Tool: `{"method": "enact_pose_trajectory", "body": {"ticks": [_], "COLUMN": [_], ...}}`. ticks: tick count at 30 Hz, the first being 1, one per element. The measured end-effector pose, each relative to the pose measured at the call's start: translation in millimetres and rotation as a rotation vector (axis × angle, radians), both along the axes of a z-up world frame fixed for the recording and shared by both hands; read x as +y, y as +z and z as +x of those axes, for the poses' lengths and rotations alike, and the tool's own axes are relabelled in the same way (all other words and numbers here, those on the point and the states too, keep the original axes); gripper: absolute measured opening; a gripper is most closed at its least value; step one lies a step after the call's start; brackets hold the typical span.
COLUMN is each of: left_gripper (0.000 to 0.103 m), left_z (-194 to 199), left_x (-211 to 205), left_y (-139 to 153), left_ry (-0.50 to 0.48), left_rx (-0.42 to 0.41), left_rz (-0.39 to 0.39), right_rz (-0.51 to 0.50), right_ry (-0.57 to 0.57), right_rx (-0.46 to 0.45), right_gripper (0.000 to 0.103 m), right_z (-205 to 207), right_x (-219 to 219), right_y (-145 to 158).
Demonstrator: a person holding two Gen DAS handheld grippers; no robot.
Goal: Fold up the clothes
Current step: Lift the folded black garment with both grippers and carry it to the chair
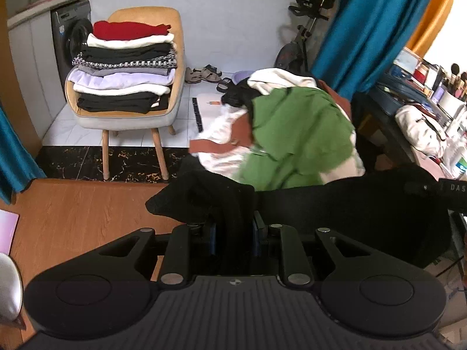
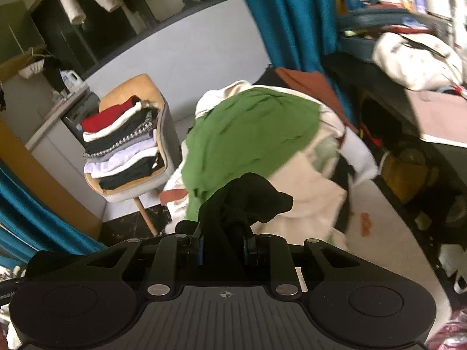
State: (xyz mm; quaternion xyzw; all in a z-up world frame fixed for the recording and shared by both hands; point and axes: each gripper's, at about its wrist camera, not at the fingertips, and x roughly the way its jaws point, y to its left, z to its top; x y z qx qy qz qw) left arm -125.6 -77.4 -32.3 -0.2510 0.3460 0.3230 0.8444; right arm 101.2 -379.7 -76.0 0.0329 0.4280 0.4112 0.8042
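Left tool (image 1: 233,230) pinches black garment (image 1: 335,204) — folded stack (image 1: 125,67) on chair (image 1: 175,87).

Pale wall (image 1: 233,26) under dark windows (image 2: 122,20), teal curtains (image 1: 373,29) at both sides, white tile (image 1: 73,125) meeting black marble strip (image 1: 87,163) and wood floor (image 1: 81,210), tan chair (image 1: 175,58) beside washer (image 1: 67,35), cluttered desk (image 1: 423,93) at right.
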Motion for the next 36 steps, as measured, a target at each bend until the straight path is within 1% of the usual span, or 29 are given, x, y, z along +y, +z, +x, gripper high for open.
{"method": "enact_pose_trajectory", "body": {"ticks": [3,6,11,15,18,20,22,27,29,32,34,36], "left_gripper": [0.022,0.022,0.022,0.022,0.022,0.022,0.022,0.022,0.022,0.022,0.022,0.022], "left_z": [-27,-54,-100,-119,-123,-120,-113,-82,-65,-33,-11,8], "left_x": [50,101,185,228,259,281,301,358,384,425,449,469], "left_y": [4,9,18,22,16,12,8,1,1,10,19,28], "left_ry": [-0.006,-0.011,-0.02,0.025,0.051,0.064,0.064,0.088,0.111,0.14,0.147,0.157], "left_rx": [0.006,0.014,0.028,0.005,-0.004,-0.006,0.001,0.009,0.003,0.001,0.0,-0.009], "left_rz": [-0.003,-0.004,-0.006,0.003,-0.019,-0.04,-0.045,-0.05,-0.053,-0.058,-0.035,-0.01], "right_rz": [-0.018,-0.029,-0.015,-0.011,-0.01,-0.012,-0.024,-0.035,-0.024,-0.001,0.021,0.039], "right_ry": [-0.035,-0.077,-0.062,-0.036,-0.006,0.01,0.018,0.03,0.042,0.047,0.057,0.086], "right_rx": [-0.026,-0.002,0.014,0.018,0.003,-0.005,-0.008,0.014,0.024,0.038,0.048,0.028], "right_gripper": [0.02,0.02,0.02,0.02,0.02,0.02,0.02,0.02,0.02,0.02,0.02,0.02], "right_z": [-25,-55,-98,-113,-115,-111,-102,-71,-51,-10,16,40], "right_x": [55,113,205,260,297,318,340,401,429,475,503,529], "right_y": [-2,-1,5,9,14,16,14,2,-4,-5,2,10]}}
